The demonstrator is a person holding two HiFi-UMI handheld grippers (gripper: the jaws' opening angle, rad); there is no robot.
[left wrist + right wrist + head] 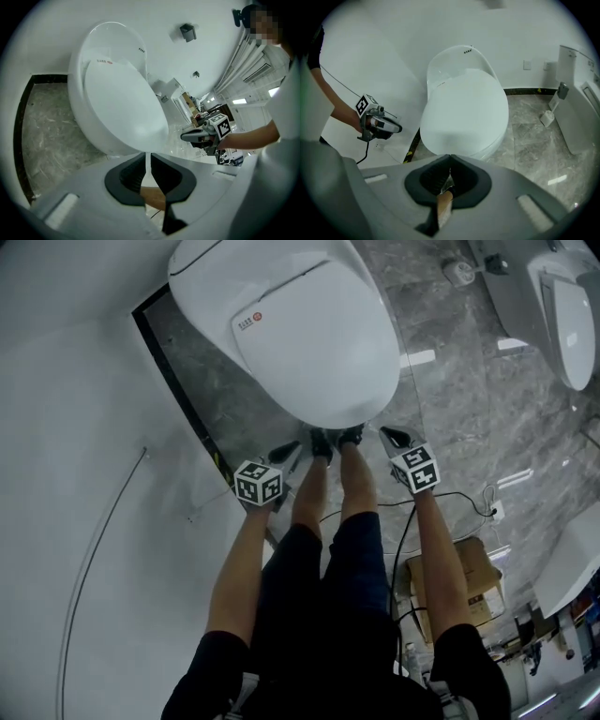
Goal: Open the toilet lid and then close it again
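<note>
Left gripper (150,157), right gripper (450,160) closed, empty, near toilet lid (319,334).

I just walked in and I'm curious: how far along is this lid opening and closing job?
Done: nothing certain; the toilet lid lies closed, fitting either the start or the finish. In hand: the left hand-held gripper and right hand-held gripper hover shut and empty by the lid's front edge, touching nothing. Left: if this is the start, lifting the lid and lowering it again.

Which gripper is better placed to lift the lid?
Right, marginally: the right gripper sits nearer the front rim of the closed lid than the left gripper. Both are shut and off it.
</note>
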